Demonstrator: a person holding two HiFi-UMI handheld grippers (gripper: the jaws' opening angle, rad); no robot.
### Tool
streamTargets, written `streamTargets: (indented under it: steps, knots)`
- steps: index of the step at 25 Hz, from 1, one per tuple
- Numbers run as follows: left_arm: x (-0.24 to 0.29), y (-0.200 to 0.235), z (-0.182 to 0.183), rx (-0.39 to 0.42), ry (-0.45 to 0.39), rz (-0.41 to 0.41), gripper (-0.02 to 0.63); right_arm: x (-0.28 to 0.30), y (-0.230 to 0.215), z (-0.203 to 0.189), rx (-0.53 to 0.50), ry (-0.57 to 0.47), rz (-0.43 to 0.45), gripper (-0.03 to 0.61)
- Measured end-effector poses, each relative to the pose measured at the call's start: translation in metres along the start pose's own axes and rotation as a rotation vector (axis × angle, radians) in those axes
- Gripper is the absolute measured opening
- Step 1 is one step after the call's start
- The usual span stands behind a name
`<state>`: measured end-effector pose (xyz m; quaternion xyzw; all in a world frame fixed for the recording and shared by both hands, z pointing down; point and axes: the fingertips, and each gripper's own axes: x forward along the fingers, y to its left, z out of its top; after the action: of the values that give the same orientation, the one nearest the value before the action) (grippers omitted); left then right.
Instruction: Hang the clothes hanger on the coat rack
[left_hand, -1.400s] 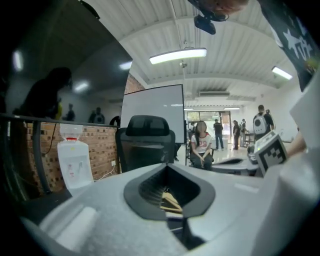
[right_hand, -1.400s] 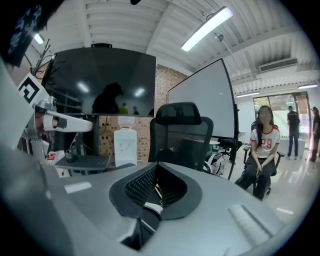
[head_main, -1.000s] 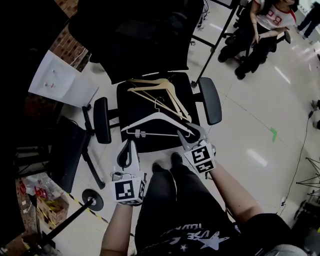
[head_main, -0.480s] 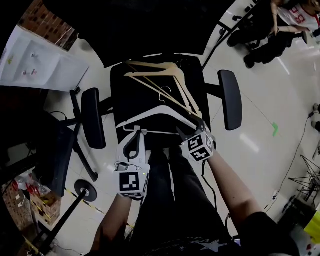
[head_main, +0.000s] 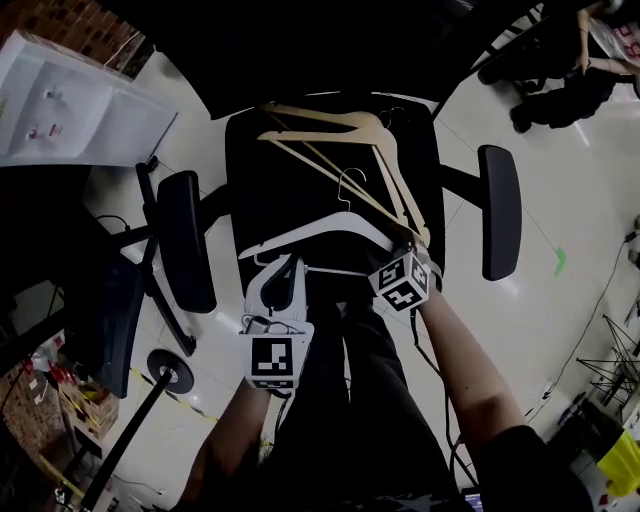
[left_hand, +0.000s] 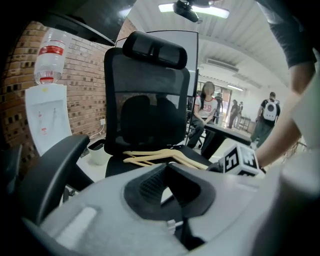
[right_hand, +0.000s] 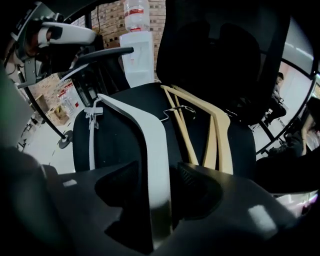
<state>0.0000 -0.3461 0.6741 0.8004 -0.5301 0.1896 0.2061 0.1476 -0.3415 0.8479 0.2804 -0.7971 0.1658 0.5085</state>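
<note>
A white plastic hanger (head_main: 320, 232) lies across the front of a black office chair's seat (head_main: 260, 190), with two wooden hangers (head_main: 340, 130) behind it. My right gripper (head_main: 392, 255) is at the white hanger's right end. In the right gripper view the white hanger's arm (right_hand: 152, 145) runs between the jaws of the right gripper (right_hand: 155, 175). Those jaws are opening, and a gap shows beside the arm. My left gripper (head_main: 285, 262) hovers at the seat's front edge near the hanger's left end. Its tips meet in the left gripper view (left_hand: 169, 172), with nothing between them.
The chair has armrests on both sides (head_main: 185, 240) (head_main: 500, 210) and a tall backrest (left_hand: 150, 100). A water dispenser (head_main: 70, 110) stands at the left by a brick wall. A black pole on a round foot (head_main: 168, 372) is at the lower left. A seated person (head_main: 570, 70) is at the far right.
Both grippers have come down towards the chair seat. The right gripper has tipped downward and now straddles the white hanger's right arm. The left gripper has reached the seat's front edge.
</note>
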Motion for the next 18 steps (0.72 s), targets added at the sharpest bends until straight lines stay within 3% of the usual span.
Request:
streamTargets:
  steps: [12, 13, 15, 18]
  knots:
    - [0.008, 0.008, -0.002, -0.023, 0.036, -0.018, 0.005, 0.015, 0.002, -0.006, 0.007, 0.065, 0.025, 0.219]
    - [0.009, 0.008, -0.001, -0.026, 0.040, -0.022, 0.005, 0.016, 0.002, -0.006, 0.012, 0.072, 0.027, 0.205]
    - [0.010, 0.008, 0.000, -0.022, 0.032, -0.024, 0.005, 0.016, 0.001, -0.007, 0.011, 0.087, 0.027, 0.115]
    - [0.010, 0.009, 0.001, -0.010, 0.014, -0.023, 0.005, 0.014, 0.002, -0.006, 0.003, 0.099, 0.025, 0.112]
